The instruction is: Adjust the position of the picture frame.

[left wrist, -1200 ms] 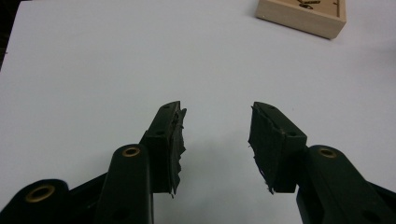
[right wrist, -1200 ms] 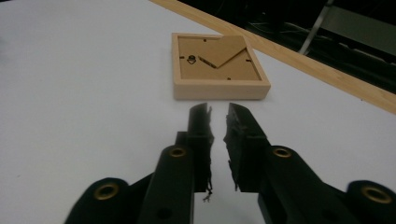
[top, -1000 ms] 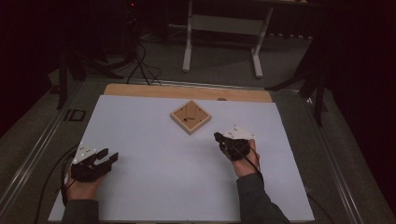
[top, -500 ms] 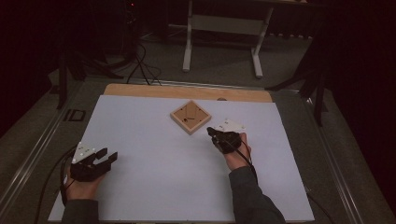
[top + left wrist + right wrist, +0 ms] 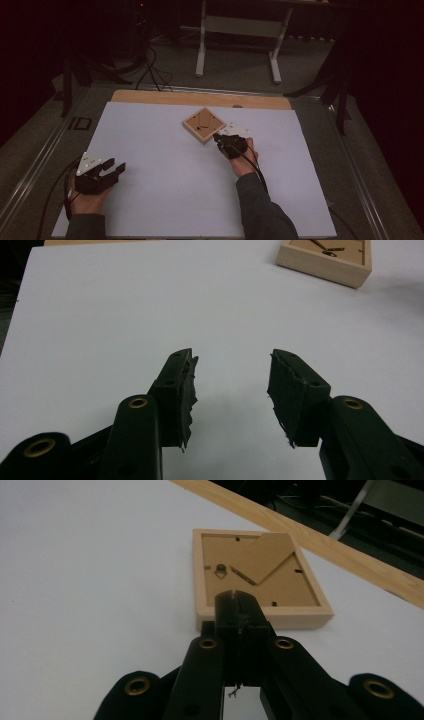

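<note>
Approaching the wooden picture frame (image 5: 260, 575) lying face-down near the far middle of the white table (image 5: 165, 175) with right gripper (image 5: 235, 600) jaws pressed together and empty, left gripper (image 5: 230, 390) parted wide and idle, next likely needing jaws opened around the frame's near edge.

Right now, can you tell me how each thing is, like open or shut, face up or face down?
Picture frame: lying flat on the white table, back side up, stand flap folded flat, nothing holding it.
Right claw: shut, empty, tips right by the frame's near edge.
Left claw: open, empty, over bare table far from the frame.
White table: flat, bearing the frame.
</note>
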`<control>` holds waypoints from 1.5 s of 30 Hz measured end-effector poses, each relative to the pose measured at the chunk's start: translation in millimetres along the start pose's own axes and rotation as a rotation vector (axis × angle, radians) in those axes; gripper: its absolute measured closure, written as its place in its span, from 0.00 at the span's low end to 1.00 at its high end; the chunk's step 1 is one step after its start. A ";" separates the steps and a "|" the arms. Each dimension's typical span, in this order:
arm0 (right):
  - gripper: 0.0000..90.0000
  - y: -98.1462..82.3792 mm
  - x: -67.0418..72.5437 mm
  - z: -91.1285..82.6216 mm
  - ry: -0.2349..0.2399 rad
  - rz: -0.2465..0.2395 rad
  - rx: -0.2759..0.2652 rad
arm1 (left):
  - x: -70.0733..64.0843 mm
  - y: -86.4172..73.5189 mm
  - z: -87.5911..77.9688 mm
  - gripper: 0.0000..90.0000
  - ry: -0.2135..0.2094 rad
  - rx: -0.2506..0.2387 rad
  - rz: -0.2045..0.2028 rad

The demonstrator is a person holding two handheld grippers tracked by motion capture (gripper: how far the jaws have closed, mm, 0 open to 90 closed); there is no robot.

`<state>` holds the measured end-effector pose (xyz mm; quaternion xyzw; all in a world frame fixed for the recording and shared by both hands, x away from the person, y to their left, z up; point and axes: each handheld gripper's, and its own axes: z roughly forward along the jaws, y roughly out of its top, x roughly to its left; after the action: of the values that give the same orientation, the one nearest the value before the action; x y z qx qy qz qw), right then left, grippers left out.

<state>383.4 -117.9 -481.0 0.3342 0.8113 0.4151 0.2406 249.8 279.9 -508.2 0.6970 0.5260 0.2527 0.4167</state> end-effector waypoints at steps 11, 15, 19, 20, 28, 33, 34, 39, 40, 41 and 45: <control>0.99 4.4 4.9 28.1 -0.002 0.018 0.033 | 1.6 -0.1 -0.8 0.59 0.012 0.001 -0.011; 0.99 6.2 4.8 35.9 -0.006 0.029 0.045 | 1.5 0.1 -0.9 0.59 0.012 -0.001 -0.010; 0.99 6.4 7.2 45.5 -0.002 0.039 0.058 | 1.9 0.1 -1.0 0.59 0.012 -0.001 -0.011; 0.99 6.3 8.0 48.0 -0.001 0.040 0.063 | 2.1 0.1 -1.1 0.58 0.012 -0.001 -0.010; 1.00 3.6 11.4 62.7 -0.016 0.038 0.098 | 3.3 0.2 -2.7 0.58 0.011 -0.013 -0.021; 1.00 3.5 9.6 67.2 -0.025 0.062 0.107 | 3.7 0.2 -3.1 0.58 0.011 -0.017 -0.022; 0.99 3.4 10.0 67.6 -0.025 0.064 0.105 | 3.6 0.2 -3.2 0.58 0.012 -0.018 -0.023; 1.00 4.0 11.4 69.7 -0.031 0.068 0.109 | 3.6 0.3 -3.5 0.58 0.014 -0.019 -0.023; 1.00 4.1 11.1 70.5 -0.034 0.067 0.109 | 3.7 0.3 -3.7 0.58 0.014 -0.018 -0.023; 1.00 5.2 10.6 72.1 -0.040 0.062 0.118 | 3.8 0.3 -3.7 0.58 0.014 -0.018 -0.023; 1.00 6.4 10.4 75.6 -0.053 0.066 0.130 | 4.1 0.2 -3.9 0.58 0.014 -0.018 -0.023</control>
<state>429.3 -68.7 -517.6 0.3866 0.8184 0.3601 0.2259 248.2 285.0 -506.3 0.6851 0.5348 0.2576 0.4222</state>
